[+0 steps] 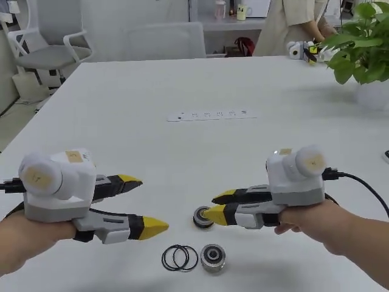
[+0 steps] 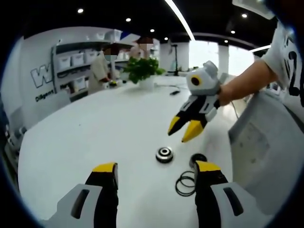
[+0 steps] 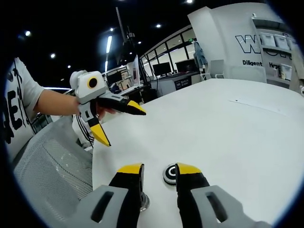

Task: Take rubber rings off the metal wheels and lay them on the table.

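Office shelving, a grey swivel chair (image 1: 51, 36) and a leafy green potted plant (image 1: 361, 42) surround the wide white desk (image 1: 200, 140), which takes up most of the head view. Low in that frame, a little left of centre, two thin black rubber rings (image 1: 180, 258) lie flat and overlapping on the desk, off any wheel, so that part of the job looks done. Just right of them sits a small round silver metal wheel (image 1: 213, 257), the lower wheel. Above it is a second small round metal wheel (image 1: 202, 217), the upper wheel. Both show dark bands at the rim, but they are too small to tell whether either still carries a ring; any that do are what is left. The right tool (image 1: 209, 207), white-bodied with black jaws and yellow tips, points in from the right of the frame. Its jaws are partly spread and grasp nothing, with the lower tip just beside the upper wheel. In the right gripper view that wheel lies between the tips. The left tool (image 1: 150, 202) hovers at lower left, jaws spread wide and empty, near the rings but clear of them.
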`<state>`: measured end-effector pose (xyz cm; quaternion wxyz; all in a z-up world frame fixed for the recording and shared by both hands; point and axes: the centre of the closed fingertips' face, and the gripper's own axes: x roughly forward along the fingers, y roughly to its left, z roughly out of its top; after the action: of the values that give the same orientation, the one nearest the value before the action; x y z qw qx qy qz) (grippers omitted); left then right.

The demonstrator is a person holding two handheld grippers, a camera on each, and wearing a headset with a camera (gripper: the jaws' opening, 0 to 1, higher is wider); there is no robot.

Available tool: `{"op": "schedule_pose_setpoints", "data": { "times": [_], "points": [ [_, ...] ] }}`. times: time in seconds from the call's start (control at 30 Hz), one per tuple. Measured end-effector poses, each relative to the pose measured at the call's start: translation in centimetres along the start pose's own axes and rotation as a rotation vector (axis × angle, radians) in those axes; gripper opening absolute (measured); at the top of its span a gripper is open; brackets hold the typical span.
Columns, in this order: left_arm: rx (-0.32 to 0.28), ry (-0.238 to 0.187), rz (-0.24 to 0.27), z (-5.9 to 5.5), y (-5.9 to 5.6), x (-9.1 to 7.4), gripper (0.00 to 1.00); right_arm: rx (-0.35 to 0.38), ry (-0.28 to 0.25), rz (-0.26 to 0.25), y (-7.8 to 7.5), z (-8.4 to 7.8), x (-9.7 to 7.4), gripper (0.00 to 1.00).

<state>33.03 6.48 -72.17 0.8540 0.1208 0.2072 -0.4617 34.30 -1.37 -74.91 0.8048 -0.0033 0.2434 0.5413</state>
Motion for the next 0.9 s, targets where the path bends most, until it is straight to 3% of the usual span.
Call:
{"op": "schedule_pose_setpoints", "data": {
  "times": [0.4,0.83,0.9],
  "points": [
    [-0.007,0.018,-0.014,-0.3,0.4,2.1,0.64,-0.004,0.022,-0.051,-2.2,-1.6,-0.5,0.26],
    [-0.034,0.03,-0.031,-1.1,0.9,4.4,0.6,-0.042,0.063,-0.044,-2.6,-3.3,0.2,0.28],
    [-0.04,0.03,-0.035,-1.0,0.5,4.7,0.6,-0.047,0.069,-0.044,-2.6,-3.5,0.3,0.28]
  ]
}}
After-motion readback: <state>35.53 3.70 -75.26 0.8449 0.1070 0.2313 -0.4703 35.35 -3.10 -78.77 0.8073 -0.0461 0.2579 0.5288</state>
